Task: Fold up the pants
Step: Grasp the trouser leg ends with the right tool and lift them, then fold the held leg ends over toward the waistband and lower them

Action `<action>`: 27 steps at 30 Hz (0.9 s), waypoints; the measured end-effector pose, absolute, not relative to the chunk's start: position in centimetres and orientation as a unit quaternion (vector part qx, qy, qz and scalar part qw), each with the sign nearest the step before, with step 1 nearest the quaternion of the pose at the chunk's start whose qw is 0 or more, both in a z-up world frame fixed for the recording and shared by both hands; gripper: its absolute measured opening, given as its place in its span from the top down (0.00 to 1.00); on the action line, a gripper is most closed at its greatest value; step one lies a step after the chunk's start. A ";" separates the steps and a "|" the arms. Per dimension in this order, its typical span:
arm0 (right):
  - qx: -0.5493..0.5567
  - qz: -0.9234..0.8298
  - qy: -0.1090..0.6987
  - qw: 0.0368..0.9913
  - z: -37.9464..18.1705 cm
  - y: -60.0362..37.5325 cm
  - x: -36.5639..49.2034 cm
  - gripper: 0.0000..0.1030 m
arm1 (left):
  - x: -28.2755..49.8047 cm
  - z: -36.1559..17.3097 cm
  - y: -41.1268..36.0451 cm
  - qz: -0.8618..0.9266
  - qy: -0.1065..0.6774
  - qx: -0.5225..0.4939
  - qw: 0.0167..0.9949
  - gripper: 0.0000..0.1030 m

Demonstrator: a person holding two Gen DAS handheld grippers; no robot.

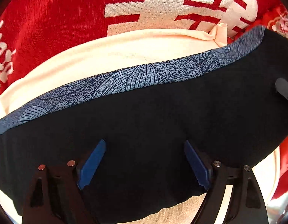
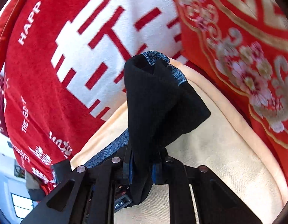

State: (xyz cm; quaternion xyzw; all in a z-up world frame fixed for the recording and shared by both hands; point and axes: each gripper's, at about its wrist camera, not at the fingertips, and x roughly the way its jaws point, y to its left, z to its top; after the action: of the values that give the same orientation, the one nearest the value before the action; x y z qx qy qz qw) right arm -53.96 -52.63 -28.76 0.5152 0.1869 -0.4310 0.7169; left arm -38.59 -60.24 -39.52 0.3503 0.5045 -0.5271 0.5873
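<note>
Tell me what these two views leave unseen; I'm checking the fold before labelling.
- Left wrist view: the pants run past both side edges, so their full shape is cut off.
- Right wrist view: bunched pants hide the right tool's pads.
- Right wrist view: the floral red cover is motion-blurred.
- Neither view shows the cream blanket whole.

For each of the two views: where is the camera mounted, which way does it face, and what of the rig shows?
Left wrist: sits behind the left claw, looking down along its spread blue fingers at the black pants on a cream cloth.
Right wrist: sits behind the right claw, which is clamped on a bunched pants end.
Shared: pants, cream cloth, red blanket.
</note>
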 end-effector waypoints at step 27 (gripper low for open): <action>0.329 -0.382 0.363 0.783 -25.1 -43.9 -35.5 0.84 | -20.4 -34.7 -49.9 -0.447 0.503 0.399 0.623 0.16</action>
State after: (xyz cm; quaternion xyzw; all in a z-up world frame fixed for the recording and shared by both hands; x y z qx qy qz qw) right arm -35.47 -43.93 -25.06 0.3293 0.3633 -0.3824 0.7831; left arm -20.40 -49.90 -34.73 0.3994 0.5027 -0.4469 0.6229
